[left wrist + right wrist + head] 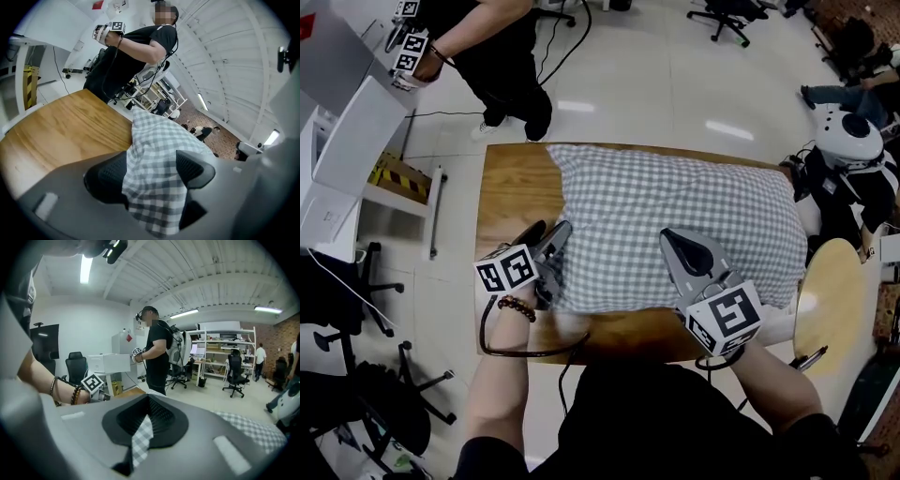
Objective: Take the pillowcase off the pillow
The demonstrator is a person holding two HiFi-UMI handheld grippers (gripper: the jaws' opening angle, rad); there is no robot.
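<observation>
Checked pillowcase [675,216], still fully on pillow, laid across table [511,187]. Left gripper [150,171] placed at near left corner: jaws spread, cloth corner lying loose between them, not pinched. Right gripper [145,420] pressed together, thin fold of pillowcase nipped at near edge.

Risks, as judged:
- corner lost if left jaws are closed too shallow
- thin right-hand fold pulled free under load
- filling caught with cloth, so pillow dragged off table instead of being stripped
</observation>
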